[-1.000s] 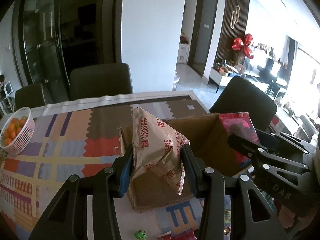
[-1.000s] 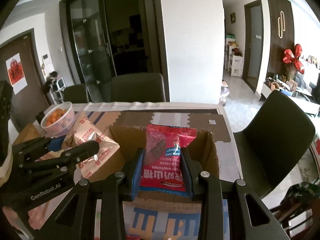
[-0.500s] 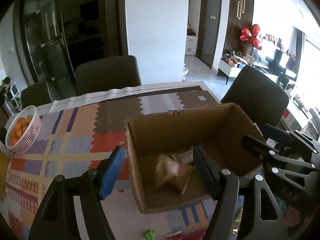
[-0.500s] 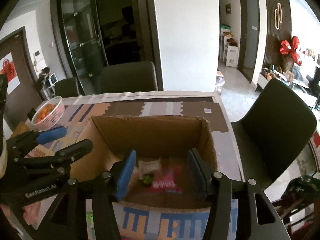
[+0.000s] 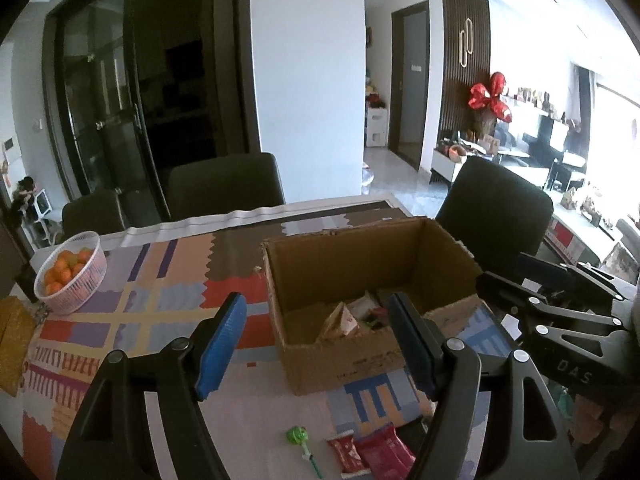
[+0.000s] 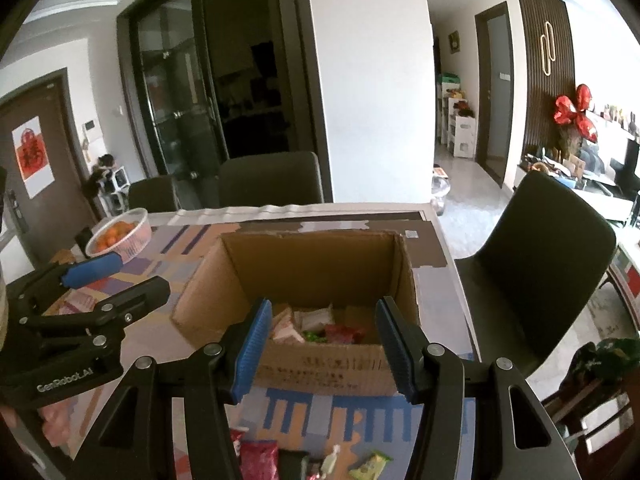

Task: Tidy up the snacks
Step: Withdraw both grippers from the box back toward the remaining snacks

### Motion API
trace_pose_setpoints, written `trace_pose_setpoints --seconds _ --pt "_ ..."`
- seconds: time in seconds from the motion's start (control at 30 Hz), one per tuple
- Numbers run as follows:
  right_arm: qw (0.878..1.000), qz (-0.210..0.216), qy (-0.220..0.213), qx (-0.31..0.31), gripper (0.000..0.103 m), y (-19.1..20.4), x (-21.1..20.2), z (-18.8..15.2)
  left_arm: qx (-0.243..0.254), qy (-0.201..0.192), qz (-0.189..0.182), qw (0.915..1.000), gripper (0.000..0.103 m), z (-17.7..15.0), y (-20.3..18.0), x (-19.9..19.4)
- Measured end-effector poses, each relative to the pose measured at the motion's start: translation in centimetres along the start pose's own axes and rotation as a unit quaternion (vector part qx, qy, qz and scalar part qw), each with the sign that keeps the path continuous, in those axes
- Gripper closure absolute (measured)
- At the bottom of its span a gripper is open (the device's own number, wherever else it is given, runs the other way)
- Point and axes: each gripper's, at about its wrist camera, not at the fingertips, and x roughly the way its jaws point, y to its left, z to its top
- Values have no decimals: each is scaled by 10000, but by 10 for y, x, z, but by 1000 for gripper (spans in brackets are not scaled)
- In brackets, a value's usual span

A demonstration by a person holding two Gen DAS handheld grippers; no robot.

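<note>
Left gripper [image 5: 316, 344] and right gripper [image 6: 320, 350] gape, empty, before the snack-filled box [image 6: 320, 368]

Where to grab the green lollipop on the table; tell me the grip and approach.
Judging by its pose, take the green lollipop by its round head, coming straight down from above with the open left gripper. It lies flat on the tablecloth, and its thin stick offers little for the pads, while the head stands proud, clear of the red packets.

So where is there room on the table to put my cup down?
Bare cloth lies between the basket of oranges and the cardboard box. The table's far end behind the box is free too. The near edge is crowded with loose snack packets and a green lollipop.
</note>
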Motion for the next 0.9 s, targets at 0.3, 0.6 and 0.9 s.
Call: trace_pose_setpoints --seconds 0.3,0.6,0.9 --pt "9997 36 -201 -113 48 12 -33 -18 -126 -68 -79 9999 29 -23 5 -30" --pt "9994 -44 -146 -307 48 19 -46 -45 -84 -79 65 9999 29 -53 0 -50" --pt "9987 -145 -15 -484 48 20 -58 -73 -53 -20 217 9997 29 -82 -2 -62"
